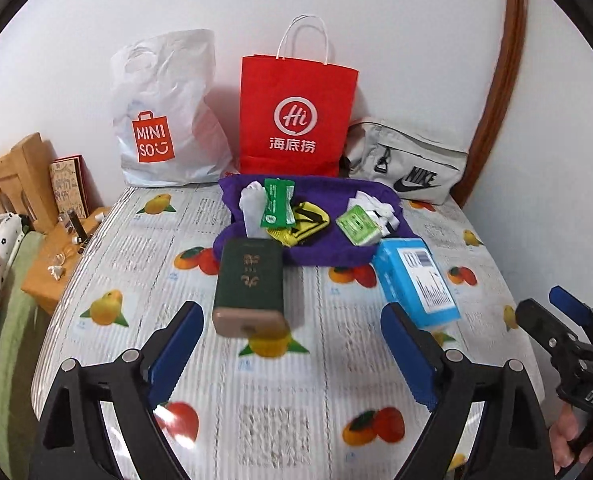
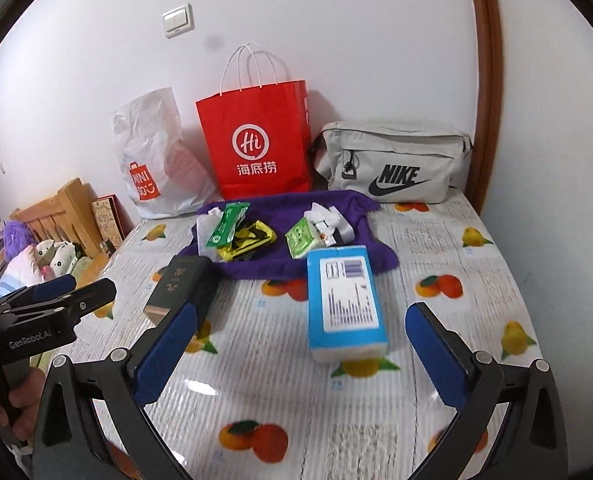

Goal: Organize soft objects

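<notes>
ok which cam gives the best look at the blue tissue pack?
Right wrist. The blue tissue pack lies near centre between that open gripper's fingers, with its label and white front end in full view. In the left wrist view the pack sits off to the right, smaller and skewed, its near corner hidden behind a gripper finger.

- My right gripper (image 1: 568, 312) shows in the left wrist view only as an edge-on sliver at the right border; I cannot tell there how its jaws stand.
- My left gripper (image 2: 76, 292) is likewise cut by the left border of the right wrist view.
- The dark green box (image 2: 180, 280) is partly hidden behind my right gripper's finger.
- The purple cloth (image 1: 328, 252) is largely covered by small packets.
- The Nike pouch (image 1: 412, 164) is partly behind the red paper bag (image 1: 296, 120).
- Small bits on the wooden nightstand (image 1: 52, 264) are too tiny to name.
</notes>
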The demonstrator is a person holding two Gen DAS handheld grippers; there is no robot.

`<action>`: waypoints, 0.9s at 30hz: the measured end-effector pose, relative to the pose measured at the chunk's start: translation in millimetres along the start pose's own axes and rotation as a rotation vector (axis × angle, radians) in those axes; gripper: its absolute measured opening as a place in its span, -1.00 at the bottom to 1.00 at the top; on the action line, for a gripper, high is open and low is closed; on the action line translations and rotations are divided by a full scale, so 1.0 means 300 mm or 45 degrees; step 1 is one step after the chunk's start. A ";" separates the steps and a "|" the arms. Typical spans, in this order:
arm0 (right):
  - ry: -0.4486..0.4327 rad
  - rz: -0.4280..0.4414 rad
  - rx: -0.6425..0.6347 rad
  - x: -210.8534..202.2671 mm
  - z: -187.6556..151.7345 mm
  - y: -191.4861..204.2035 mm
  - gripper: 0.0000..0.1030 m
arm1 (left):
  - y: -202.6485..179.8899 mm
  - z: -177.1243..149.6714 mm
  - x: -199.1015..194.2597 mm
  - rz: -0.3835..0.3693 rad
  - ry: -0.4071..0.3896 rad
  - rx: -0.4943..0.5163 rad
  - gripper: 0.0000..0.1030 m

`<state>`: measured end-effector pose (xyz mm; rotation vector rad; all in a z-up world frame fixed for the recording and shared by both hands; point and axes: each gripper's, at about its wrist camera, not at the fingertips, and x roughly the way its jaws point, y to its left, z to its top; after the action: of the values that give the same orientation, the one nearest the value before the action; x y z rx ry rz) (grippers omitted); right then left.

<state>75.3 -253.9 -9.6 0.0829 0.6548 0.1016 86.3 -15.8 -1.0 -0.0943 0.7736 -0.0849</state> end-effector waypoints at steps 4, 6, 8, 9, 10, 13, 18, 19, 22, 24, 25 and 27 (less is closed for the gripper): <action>-0.026 -0.003 0.003 -0.059 -0.049 0.010 1.00 | -0.009 -0.056 -0.050 0.037 -0.023 0.022 0.75; -0.031 -0.009 0.000 -0.079 -0.071 0.012 1.00 | -0.009 -0.077 -0.067 0.038 -0.023 0.027 0.75; -0.036 -0.021 -0.012 -0.100 -0.092 0.016 1.00 | -0.009 -0.092 -0.079 0.038 -0.030 0.028 0.75; -0.041 -0.026 -0.016 -0.109 -0.098 0.017 1.00 | -0.009 -0.099 -0.087 0.040 -0.033 0.029 0.75; -0.043 -0.033 -0.016 -0.114 -0.103 0.016 1.00 | -0.009 -0.103 -0.090 0.041 -0.035 0.030 0.75; -0.048 -0.045 -0.022 -0.132 -0.114 0.016 1.00 | -0.013 -0.116 -0.103 0.043 -0.041 0.032 0.75; -0.065 -0.051 -0.028 -0.155 -0.122 0.018 1.00 | -0.022 -0.129 -0.120 0.038 -0.048 0.042 0.75; -0.068 -0.056 -0.030 -0.159 -0.124 0.018 1.00 | -0.023 -0.130 -0.123 0.034 -0.049 0.043 0.75; -0.074 -0.059 -0.027 -0.171 -0.129 0.018 1.00 | -0.024 -0.134 -0.130 0.033 -0.053 0.045 0.75; -0.075 -0.059 -0.029 -0.171 -0.130 0.017 1.00 | -0.024 -0.137 -0.133 0.035 -0.053 0.044 0.75; -0.074 -0.058 -0.030 -0.170 -0.130 0.017 1.00 | -0.024 -0.138 -0.135 0.034 -0.052 0.044 0.75; -0.077 -0.061 -0.033 -0.178 -0.131 0.019 1.00 | -0.024 -0.138 -0.136 0.034 -0.053 0.043 0.75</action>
<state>8.8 -252.8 -7.9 0.0451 0.5947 0.0614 28.0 -20.7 -1.5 -0.0534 0.7311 -0.0707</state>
